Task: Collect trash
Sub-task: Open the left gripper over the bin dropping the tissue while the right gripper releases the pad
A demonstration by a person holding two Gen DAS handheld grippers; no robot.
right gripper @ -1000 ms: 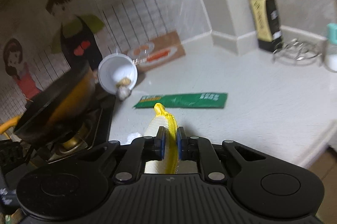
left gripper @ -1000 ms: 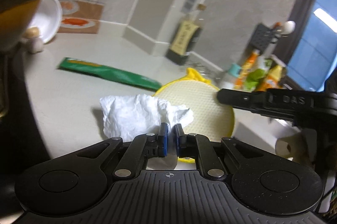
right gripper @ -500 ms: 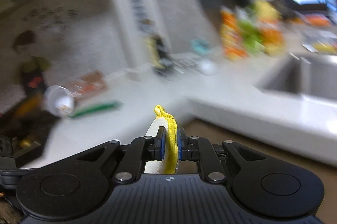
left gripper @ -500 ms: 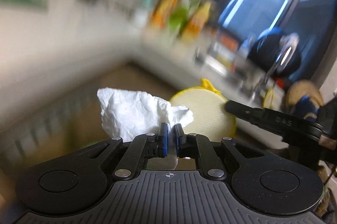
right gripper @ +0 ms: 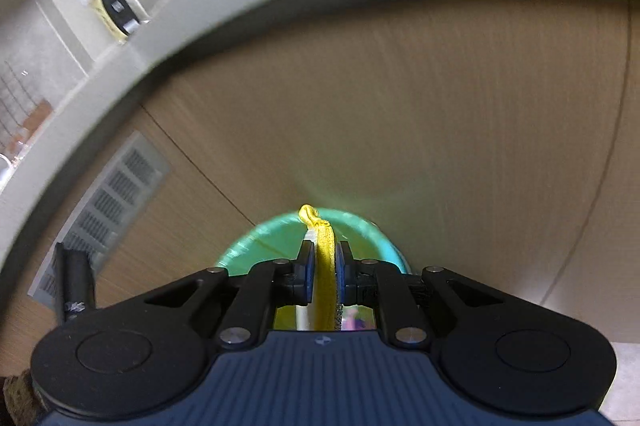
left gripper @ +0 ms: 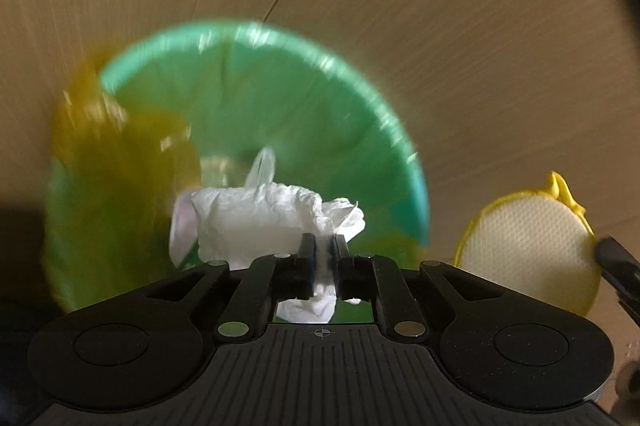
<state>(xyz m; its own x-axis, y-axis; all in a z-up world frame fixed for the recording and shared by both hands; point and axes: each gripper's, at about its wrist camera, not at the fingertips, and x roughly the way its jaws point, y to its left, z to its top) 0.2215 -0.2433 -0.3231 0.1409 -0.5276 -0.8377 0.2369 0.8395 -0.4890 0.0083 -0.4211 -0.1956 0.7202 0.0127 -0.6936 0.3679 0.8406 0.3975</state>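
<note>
left gripper [left gripper: 322, 246]: jaws just starting to part, crumpled white tissue [left gripper: 264, 218] still between the pads; most of the wad sticks out ahead and to the left of the tips.
right gripper [right gripper: 322, 258]: clamped tight on the yellow-edged round scrubbing pad [right gripper: 323, 266], pinched edge-on so its rim runs straight out between the fingers.
bin [left gripper: 280, 97]: green-lined trash bin on the floor against the wood cabinet front [left gripper: 440, 25]; liner mouth is open, blurred, with some yellow material at its left side.
tissue position: directly over the bin mouth, so letting go here should drop it inside.
pad position: left view shows the pad [left gripper: 528, 250] right of the bin, off the opening; probably waits its turn.
risk: light tissue could cling to a pad.
</note>
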